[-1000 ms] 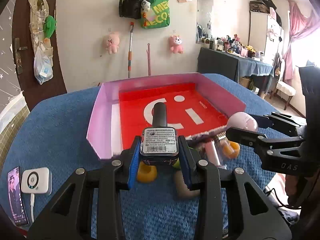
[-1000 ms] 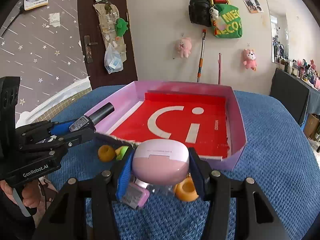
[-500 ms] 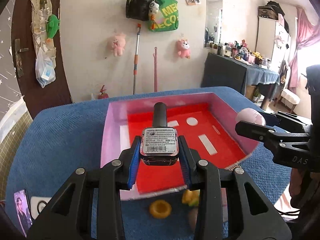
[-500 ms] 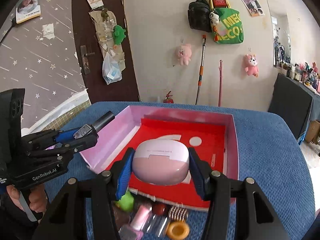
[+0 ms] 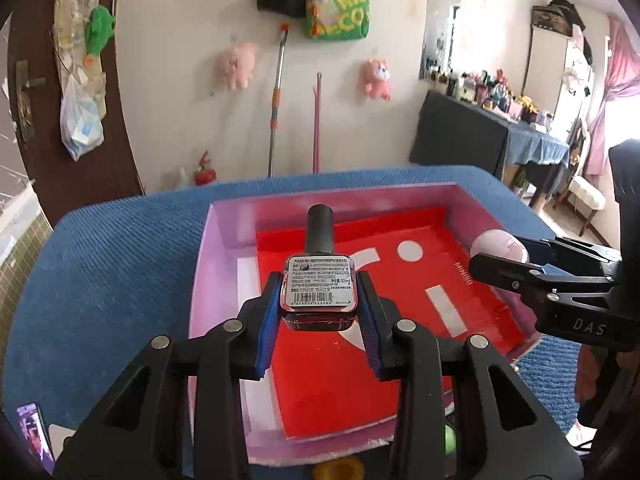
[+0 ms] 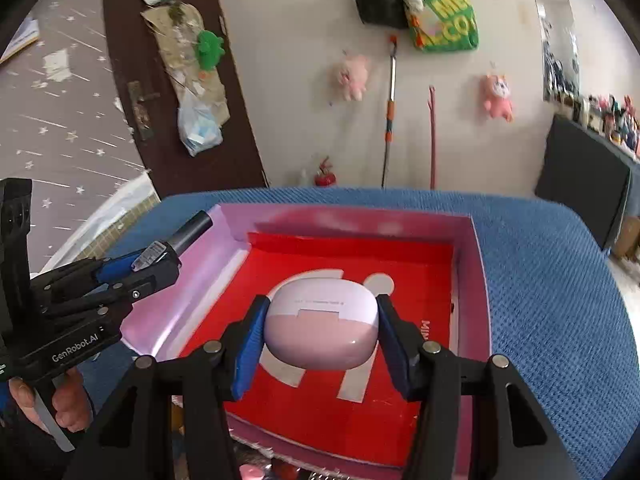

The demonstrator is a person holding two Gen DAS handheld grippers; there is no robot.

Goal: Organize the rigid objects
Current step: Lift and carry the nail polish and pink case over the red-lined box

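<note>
My left gripper (image 5: pixel 319 312) is shut on a small nail polish bottle (image 5: pixel 319 284) with a black cap and a barcode label, held above the pink box with a red floor (image 5: pixel 216 280). My right gripper (image 6: pixel 320 334) is shut on a pink earbud case (image 6: pixel 322 326), held above the same box (image 6: pixel 474 280). In the left wrist view the right gripper (image 5: pixel 500 256) shows at the right with the case (image 5: pixel 498 245). In the right wrist view the left gripper (image 6: pixel 160 258) shows at the left with the bottle (image 6: pixel 188 232).
The box lies on a blue blanket (image 5: pixel 100 264). Small items lie at the box's near edge: a yellow ring (image 5: pixel 338 471), a green piece (image 5: pixel 450 440), pink bits (image 6: pixel 252 472). A phone (image 5: pixel 34 436) lies at the left. A dark table (image 5: pixel 480 140) stands behind.
Both grippers have risen and moved forward over the box, each still holding its item. The pile of small items has dropped to the bottom edge of both views.
</note>
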